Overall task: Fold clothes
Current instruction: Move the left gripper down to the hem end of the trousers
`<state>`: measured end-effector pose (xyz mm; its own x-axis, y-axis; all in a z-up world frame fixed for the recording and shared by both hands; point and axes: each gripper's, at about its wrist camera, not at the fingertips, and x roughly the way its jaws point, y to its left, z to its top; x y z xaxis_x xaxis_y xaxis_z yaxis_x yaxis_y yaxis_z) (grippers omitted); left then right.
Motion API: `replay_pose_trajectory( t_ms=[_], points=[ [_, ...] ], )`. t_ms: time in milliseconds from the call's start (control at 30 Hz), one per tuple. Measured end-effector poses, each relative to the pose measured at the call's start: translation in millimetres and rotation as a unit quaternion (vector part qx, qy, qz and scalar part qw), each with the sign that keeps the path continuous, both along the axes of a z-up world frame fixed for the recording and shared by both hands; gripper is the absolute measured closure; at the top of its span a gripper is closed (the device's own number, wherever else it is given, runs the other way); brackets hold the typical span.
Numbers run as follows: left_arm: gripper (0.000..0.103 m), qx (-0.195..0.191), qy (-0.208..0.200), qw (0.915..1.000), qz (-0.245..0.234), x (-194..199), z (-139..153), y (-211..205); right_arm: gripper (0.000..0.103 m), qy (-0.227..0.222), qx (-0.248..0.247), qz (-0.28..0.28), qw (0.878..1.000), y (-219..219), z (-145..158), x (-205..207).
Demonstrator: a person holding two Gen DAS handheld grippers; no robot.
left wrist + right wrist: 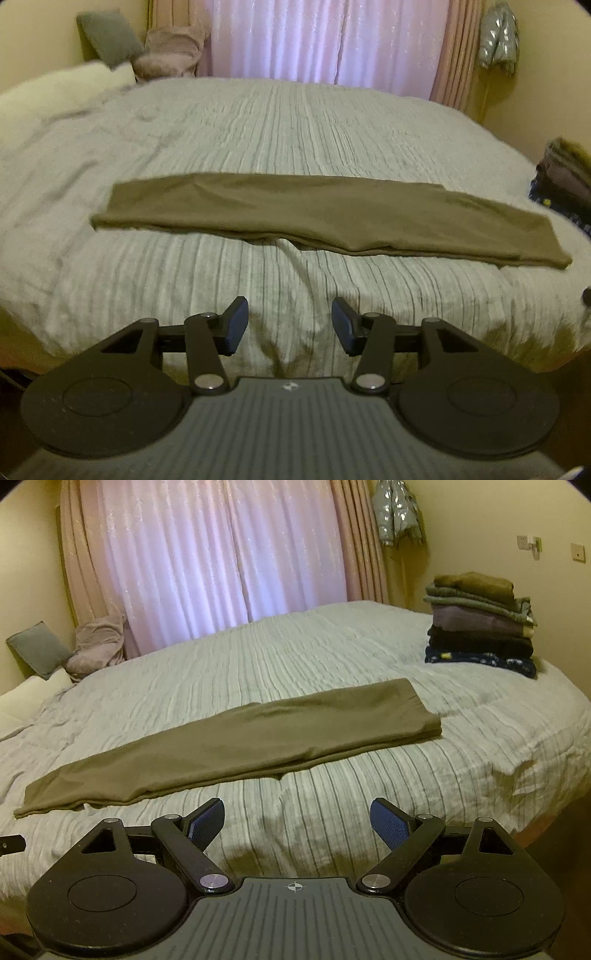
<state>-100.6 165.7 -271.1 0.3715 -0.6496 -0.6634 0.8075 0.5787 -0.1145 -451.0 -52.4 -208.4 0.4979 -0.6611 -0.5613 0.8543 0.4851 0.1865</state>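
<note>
An olive-brown garment [314, 218] lies folded into a long narrow strip across the bed; it also shows in the right wrist view [240, 742]. My left gripper [290, 325] is open and empty, held over the near edge of the bed, short of the strip's front edge. My right gripper [297, 825] is open and empty, also near the bed's front edge, short of the strip. Neither gripper touches the garment.
The bed has a grey striped cover [332, 657]. A stack of folded clothes [480, 624] sits at the bed's far right corner. Pillows [110, 40] and a crumpled pink cloth [170, 51] lie at the far left. Curtains [221, 554] hang behind.
</note>
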Motion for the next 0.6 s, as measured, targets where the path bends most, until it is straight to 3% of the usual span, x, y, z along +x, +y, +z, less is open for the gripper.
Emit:
replay_pose_trajectory(
  t_ms=[167,267,333,400,600],
  points=[
    [0.058,-0.038,0.091,0.9942,0.043,49.6,-24.3,9.8,0.014,0.017,0.033,-0.01,0.999,-28.7,-19.7,7.6],
    [0.06,-0.075,0.145,0.9831,0.082,87.7,-36.0,17.8,0.014,0.029,0.05,-0.015,0.998,-48.8,-29.7,14.8],
    [0.062,-0.109,0.195,0.9674,0.12,117.8,-44.9,23.6,0.014,0.035,0.059,-0.02,0.997,-62.1,-35.5,19.0],
    [0.063,-0.152,0.237,0.9462,0.16,148.0,-55.7,28.4,0.014,0.039,0.065,-0.027,0.997,-75.7,-39.8,22.9],
    [0.063,-0.256,0.315,0.8732,0.27,221.0,-87.3,30.5,0.014,0.049,0.077,-0.038,0.995,-112.5,-52.5,39.2]
  ],
)
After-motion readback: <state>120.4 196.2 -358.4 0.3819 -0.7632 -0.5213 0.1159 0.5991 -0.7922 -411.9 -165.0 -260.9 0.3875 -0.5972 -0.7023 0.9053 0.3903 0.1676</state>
